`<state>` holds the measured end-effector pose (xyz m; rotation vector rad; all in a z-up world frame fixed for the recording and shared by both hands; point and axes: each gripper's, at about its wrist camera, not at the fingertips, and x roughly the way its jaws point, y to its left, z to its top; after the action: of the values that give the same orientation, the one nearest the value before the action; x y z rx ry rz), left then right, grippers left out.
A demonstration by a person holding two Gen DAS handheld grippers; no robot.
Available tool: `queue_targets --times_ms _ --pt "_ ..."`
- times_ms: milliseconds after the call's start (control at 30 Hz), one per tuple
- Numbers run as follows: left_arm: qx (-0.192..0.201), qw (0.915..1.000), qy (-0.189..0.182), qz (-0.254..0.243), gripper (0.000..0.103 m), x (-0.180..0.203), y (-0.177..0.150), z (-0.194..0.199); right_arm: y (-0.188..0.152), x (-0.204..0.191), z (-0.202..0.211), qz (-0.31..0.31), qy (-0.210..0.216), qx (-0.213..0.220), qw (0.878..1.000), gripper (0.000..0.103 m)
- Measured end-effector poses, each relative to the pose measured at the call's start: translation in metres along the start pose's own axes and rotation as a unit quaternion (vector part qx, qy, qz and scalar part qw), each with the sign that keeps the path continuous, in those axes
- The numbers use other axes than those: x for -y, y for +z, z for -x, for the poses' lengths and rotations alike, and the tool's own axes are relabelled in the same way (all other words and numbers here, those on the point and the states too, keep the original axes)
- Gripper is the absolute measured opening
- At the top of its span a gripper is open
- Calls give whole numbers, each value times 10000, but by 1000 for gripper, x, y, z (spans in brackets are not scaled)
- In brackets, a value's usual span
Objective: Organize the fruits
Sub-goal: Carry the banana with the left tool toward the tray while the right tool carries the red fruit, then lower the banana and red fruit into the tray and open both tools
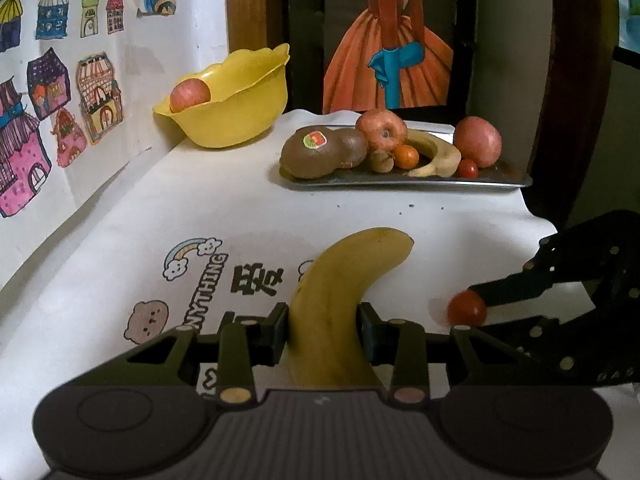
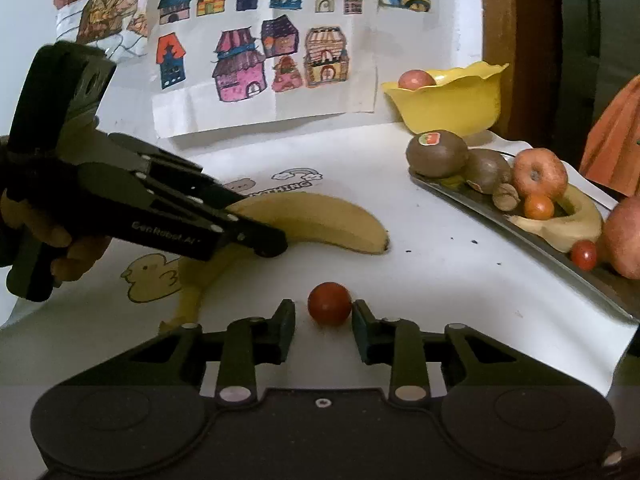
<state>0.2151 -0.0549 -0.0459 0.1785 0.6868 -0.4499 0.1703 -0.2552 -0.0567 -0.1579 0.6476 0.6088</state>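
While the banana (image 1: 340, 300) is being clamped between the fingers of the left gripper (image 1: 323, 330) near the table's (image 1: 248, 208) front edge, a cherry tomato (image 2: 329, 303) is being framed by the parted right gripper (image 2: 323, 330), seemingly untouched. "GenRobot.AI" is being shown on the left gripper, "ANYTHING" on the tablecloth.

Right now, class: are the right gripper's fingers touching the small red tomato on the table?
Apart. The right wrist view shows the tomato between the open fingers of the right gripper, with white cloth visible on both sides of it.
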Motion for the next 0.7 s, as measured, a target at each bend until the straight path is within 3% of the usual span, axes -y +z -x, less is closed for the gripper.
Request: queue_targets --times_ms 133,433,700 --pt "57 10000 30 64 40 1 4 1 3 6 -4 -78 -11 -24 10000 27" --pt "185 9993 63 325 40 -1 21 -1 1 10 9 -92 -45 254 9996 26" --pt "676 9964 -31 513 40 6 72 -14 18 61 35 -377 -675 667 9948 27"
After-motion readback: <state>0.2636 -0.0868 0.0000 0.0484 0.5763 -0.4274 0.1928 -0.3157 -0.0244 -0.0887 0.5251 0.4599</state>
